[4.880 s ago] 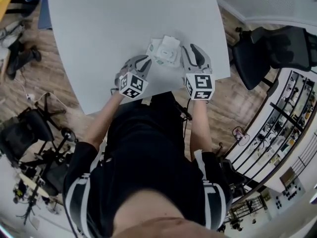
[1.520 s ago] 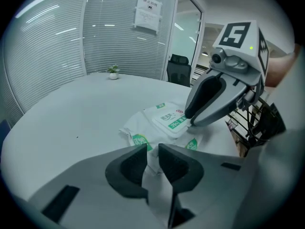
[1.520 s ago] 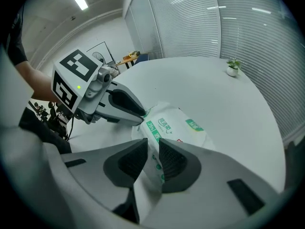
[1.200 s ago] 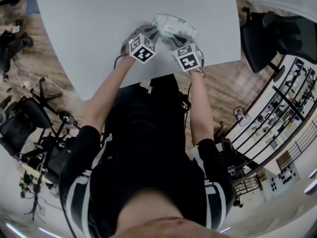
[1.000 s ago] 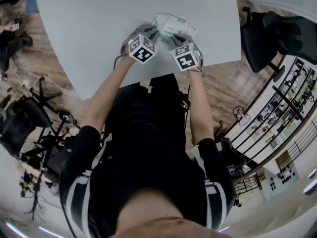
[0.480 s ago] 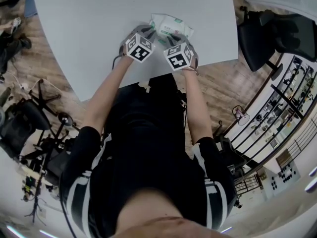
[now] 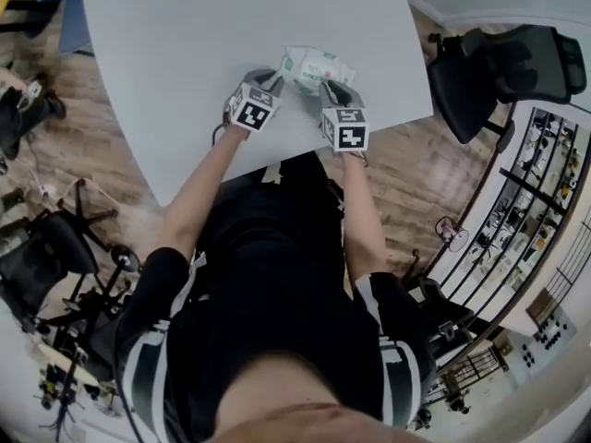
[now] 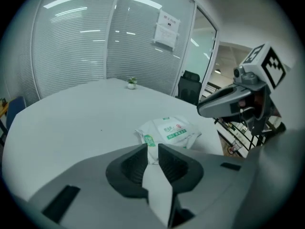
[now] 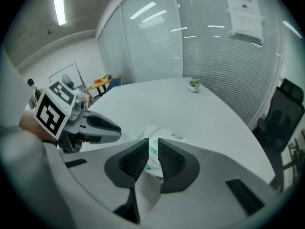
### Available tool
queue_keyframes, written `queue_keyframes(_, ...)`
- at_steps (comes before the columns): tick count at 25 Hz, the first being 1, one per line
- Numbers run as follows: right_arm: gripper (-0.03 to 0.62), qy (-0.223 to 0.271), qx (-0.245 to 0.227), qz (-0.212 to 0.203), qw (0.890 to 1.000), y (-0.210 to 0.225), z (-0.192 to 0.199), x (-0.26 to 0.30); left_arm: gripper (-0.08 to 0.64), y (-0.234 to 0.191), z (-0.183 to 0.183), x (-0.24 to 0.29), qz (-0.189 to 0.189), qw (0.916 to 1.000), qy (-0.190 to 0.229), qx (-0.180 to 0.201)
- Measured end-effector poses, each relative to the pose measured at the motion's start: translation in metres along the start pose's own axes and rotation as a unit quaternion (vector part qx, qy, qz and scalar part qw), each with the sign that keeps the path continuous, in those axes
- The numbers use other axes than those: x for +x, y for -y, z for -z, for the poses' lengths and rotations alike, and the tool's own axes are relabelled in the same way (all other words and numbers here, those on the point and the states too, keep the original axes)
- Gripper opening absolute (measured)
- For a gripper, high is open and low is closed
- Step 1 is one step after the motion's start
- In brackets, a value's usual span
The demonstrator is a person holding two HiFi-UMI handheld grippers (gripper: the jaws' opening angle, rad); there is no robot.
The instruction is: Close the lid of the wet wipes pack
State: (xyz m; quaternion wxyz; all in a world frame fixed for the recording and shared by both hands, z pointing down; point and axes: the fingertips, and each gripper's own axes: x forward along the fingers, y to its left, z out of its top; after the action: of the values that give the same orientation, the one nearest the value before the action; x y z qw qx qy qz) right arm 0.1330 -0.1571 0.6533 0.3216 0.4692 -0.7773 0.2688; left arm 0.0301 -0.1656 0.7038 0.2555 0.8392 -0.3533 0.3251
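Wet wipes pack (image 7: pixel 319 65) lying just beyond both grippers
Left gripper (image 7: pixel 268 80) and right gripper (image 7: pixel 331 89) are held narrowly parted, empty, equally near.

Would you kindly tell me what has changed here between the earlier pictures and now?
The left gripper and right gripper have lifted off the wet wipes pack and drawn back towards the person, jaws slightly apart, empty. The lid, raised in the earliest picture, no longer sticks up. The pack still lies on the table.
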Motion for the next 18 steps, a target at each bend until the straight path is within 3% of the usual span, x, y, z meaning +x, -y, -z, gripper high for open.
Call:
queue_keyframes(5,0.075,0.099,0.056,0.032,0.993,-0.011,-0.044,-0.076,0.064,-0.007,-0.03,-0.079,-0.019,0.9946,0.098,-0.028)
queue_keyframes(12,0.063,0.185,0.038,0.036,0.981,-0.038,-0.087,-0.164,0.057,0.013,-0.077,-0.192,-0.029,0.9769,0.208,-0.04)
queue_keyframes(18,0.054,0.222,0.019,0.027,0.975,-0.042,-0.099,-0.215,0.052,0.048,-0.13,-0.277,-0.073,0.9446,0.319,-0.021)
